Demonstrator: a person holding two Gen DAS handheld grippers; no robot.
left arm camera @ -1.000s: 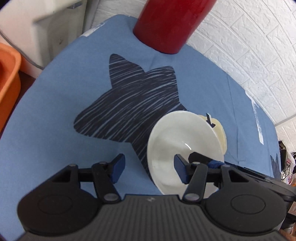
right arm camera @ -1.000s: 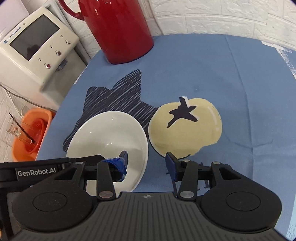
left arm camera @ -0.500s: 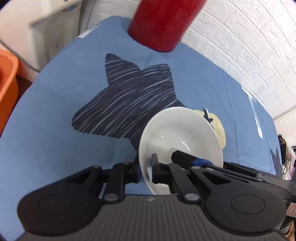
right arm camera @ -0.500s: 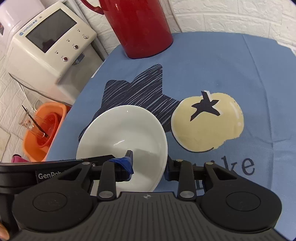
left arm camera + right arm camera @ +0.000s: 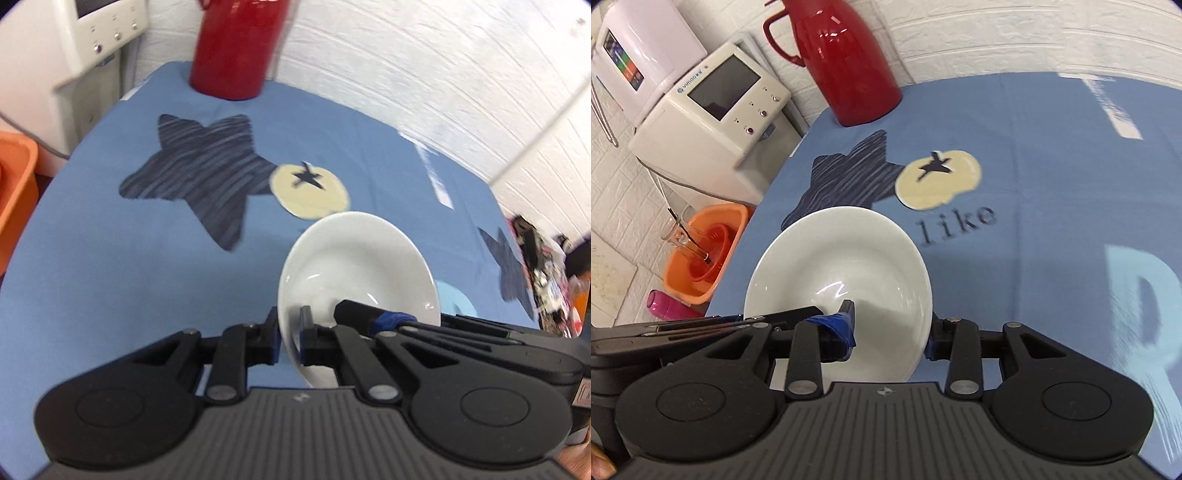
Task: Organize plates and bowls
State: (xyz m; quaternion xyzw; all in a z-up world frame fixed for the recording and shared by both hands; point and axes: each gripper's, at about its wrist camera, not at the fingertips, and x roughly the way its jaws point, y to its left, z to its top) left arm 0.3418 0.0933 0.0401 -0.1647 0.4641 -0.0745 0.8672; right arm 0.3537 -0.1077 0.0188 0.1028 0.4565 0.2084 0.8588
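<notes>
Fingers of left gripper (image 5: 289,338) and right gripper (image 5: 890,332) both clamped on white plate (image 5: 846,273), lifted above tablecloth (image 5: 1052,177); placing left, apparently early.

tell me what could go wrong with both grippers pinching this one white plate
1. The left gripper and right gripper each clamp only the thin rim of the white plate; if they pull apart or twist, it could slip or crack.
2. The red thermos jug stands ahead, so a forward swing might hit it.
</notes>
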